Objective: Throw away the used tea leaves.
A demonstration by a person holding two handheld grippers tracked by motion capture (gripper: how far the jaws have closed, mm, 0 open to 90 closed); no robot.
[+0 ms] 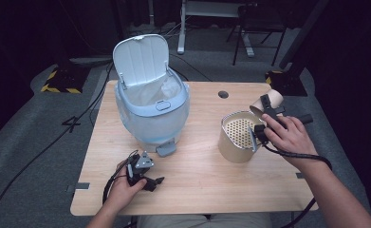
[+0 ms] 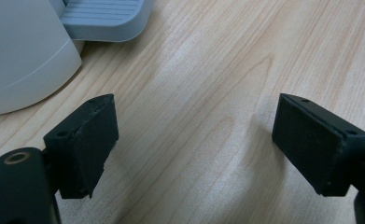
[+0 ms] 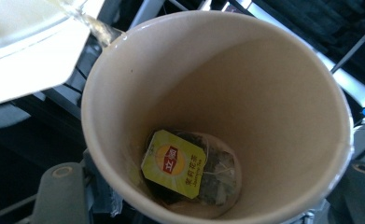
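While the right gripper (image 1: 264,124) grips a paper cup (image 1: 267,101) holding a tea bag (image 3: 185,167) at the far right, the left gripper (image 1: 143,172) rests released on the bench (image 1: 207,175), near left.

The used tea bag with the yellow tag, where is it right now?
At the bottom of the tan paper cup shown in the right gripper view; its yellow tag lies against the lower left wall.

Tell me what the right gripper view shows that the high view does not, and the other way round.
Right gripper view: the inside of the tan paper cup, with a used tea bag and its yellow tag at the bottom.
High view: the pale blue pedal bin with its lid up, the tan perforated-top canister, the left gripper on the wooden table.
Both: the cup, clamped in the right gripper.
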